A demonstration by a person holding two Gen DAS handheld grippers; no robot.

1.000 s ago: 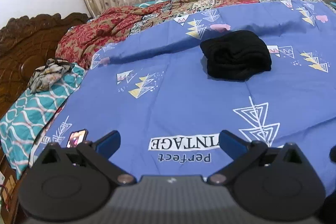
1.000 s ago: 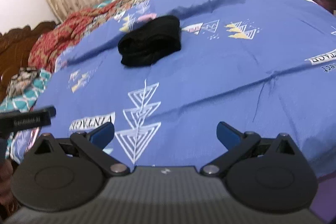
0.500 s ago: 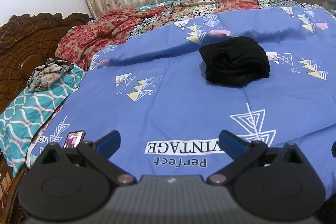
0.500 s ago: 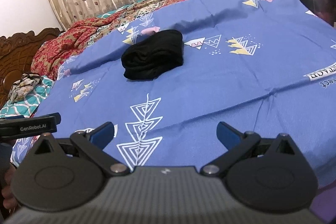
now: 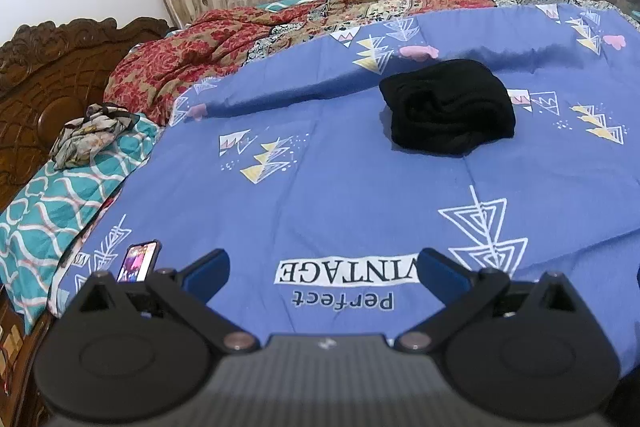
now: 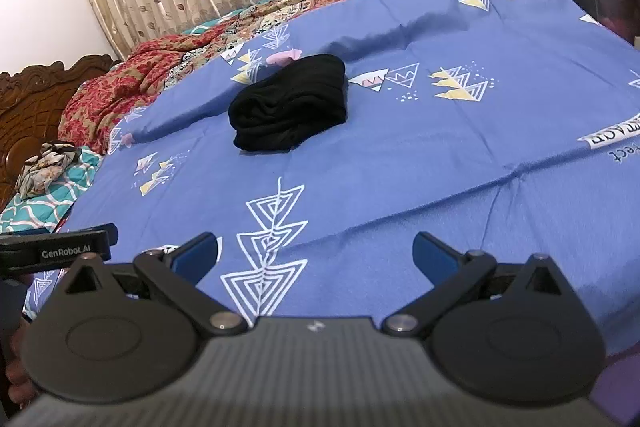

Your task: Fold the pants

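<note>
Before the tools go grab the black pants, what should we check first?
1. Left tool open: ok, its blue fingers stand wide apart with nothing between them.
2. Right tool open: ok, also empty.
3. Bundled black pants in plain sight: ok, lying on the blue patterned bedsheet, ahead of both tools.
4. Pants spread flat for folding: not ok, they sit in a rumpled heap.
5. Way to the pants free: ok, only bare sheet lies between.
6. Small phone with a lit screen out of the way: ok, by the left tool, off to the side.
</note>
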